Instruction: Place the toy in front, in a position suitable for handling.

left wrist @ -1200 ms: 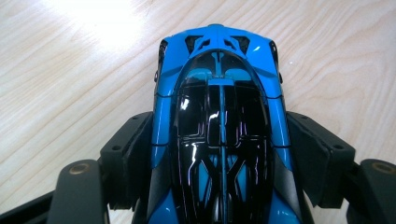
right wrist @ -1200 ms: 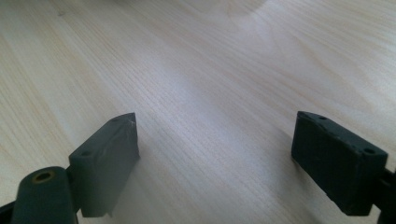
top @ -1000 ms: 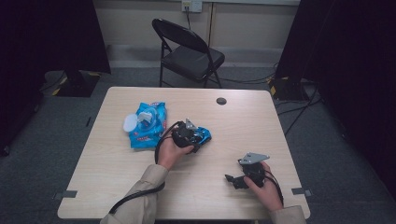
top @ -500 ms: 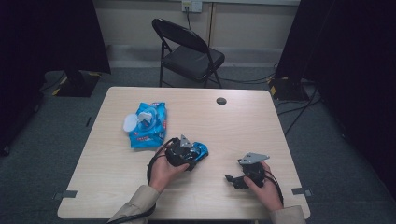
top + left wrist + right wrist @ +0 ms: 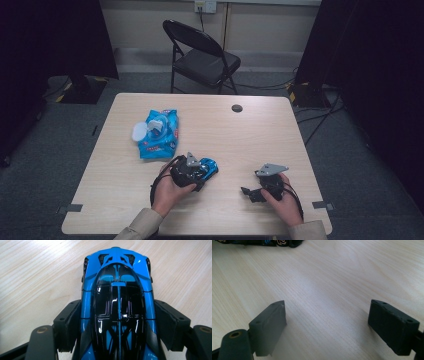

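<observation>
Holding our right gripper (image 5: 248, 192) low with jaws spread wide and empty, we clamp the left gripper (image 5: 117, 322) on the blue toy car (image 5: 117, 302) at the table's (image 5: 260, 135) near middle. Since earlier, car and gripper moved nearer to us, away from the blue wipes pack (image 5: 159, 134); its label is unreadable.

Bright table (image 5: 125, 165), dark surroundings, soft overhead glare.
</observation>
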A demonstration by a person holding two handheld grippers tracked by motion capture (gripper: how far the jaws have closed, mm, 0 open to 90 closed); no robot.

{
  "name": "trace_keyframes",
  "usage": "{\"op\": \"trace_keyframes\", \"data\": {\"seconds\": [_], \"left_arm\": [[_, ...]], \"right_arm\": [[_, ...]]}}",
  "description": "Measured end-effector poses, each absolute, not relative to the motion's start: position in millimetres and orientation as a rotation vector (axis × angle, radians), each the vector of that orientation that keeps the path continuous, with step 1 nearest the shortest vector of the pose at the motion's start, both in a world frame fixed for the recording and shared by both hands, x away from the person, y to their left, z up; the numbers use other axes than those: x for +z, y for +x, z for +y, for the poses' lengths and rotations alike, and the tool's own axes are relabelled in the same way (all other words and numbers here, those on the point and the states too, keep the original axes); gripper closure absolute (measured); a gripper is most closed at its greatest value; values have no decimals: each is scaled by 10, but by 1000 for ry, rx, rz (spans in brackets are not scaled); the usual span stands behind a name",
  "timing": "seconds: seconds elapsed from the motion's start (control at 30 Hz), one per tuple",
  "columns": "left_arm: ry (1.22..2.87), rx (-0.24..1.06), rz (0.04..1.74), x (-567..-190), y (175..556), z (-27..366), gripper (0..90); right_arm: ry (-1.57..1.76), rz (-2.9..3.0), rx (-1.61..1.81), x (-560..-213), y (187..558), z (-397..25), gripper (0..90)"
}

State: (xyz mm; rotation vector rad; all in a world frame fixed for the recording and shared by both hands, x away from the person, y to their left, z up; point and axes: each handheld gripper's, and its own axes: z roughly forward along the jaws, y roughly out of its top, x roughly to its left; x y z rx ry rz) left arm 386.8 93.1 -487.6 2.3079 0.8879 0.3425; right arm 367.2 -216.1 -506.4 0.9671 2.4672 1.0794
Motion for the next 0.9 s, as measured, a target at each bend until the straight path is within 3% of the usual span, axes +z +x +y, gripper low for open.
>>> {"op": "trace_keyframes", "data": {"seconds": [0.47,0.6,0.9], "left_arm": [[2312,323,885,-4881,3877,944,265],[2328,324,867,-4896,3877,926,214],[2317,297,876,-4878,3881,935,188]], "right_arm": [[967,2467,1080,-5064,3671,-2160,141],[967,2467,1082,-5064,3672,-2161,142],[967,2467,1079,-5063,3671,-2161,142]]}}
